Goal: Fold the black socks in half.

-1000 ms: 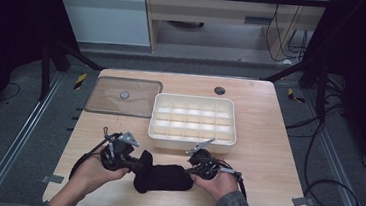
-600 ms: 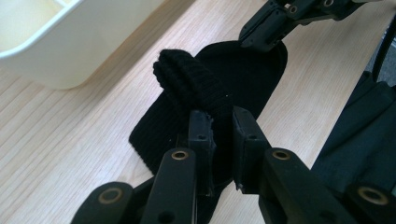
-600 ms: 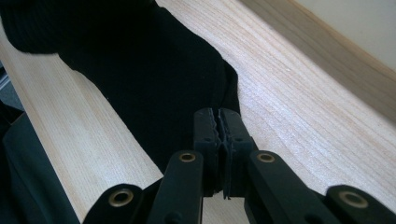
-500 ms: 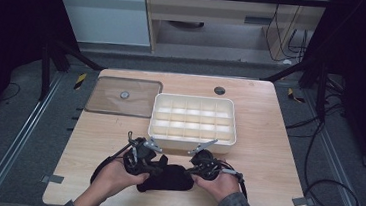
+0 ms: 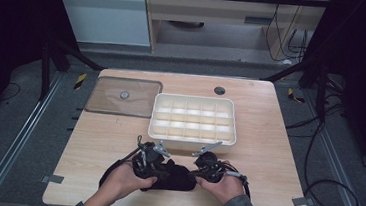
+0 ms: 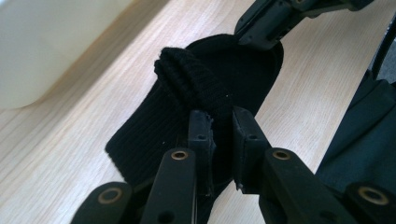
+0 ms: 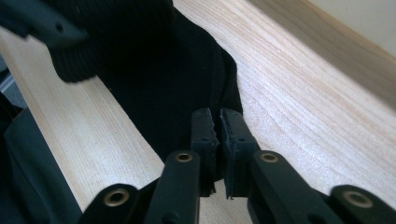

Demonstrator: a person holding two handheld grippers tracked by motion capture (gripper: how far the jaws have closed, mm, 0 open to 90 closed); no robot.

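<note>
A black sock (image 5: 178,179) lies near the table's front edge, bunched between my two grippers. My left gripper (image 5: 161,168) is shut on the sock's ribbed cuff (image 6: 187,79), which is folded over on itself; in the left gripper view the jaws (image 6: 222,123) pinch the knit. My right gripper (image 5: 197,173) is shut on the sock's smooth other end (image 7: 154,84), and its jaws (image 7: 219,122) have just closed again on the thin fabric. The two grippers face each other closely, and the right gripper (image 6: 280,23) reaches the sock's far end in the left gripper view.
A white compartment tray (image 5: 191,143) stands just behind the grippers. A clear lid (image 5: 124,97) lies at the back left and a small dark disc (image 5: 219,90) at the back centre. The table's front edge runs close under the person's hands.
My left gripper has moved right and slightly down with the cuff, toward the right gripper, so the sock is shorter and more bunched. The right hand has stayed put.
</note>
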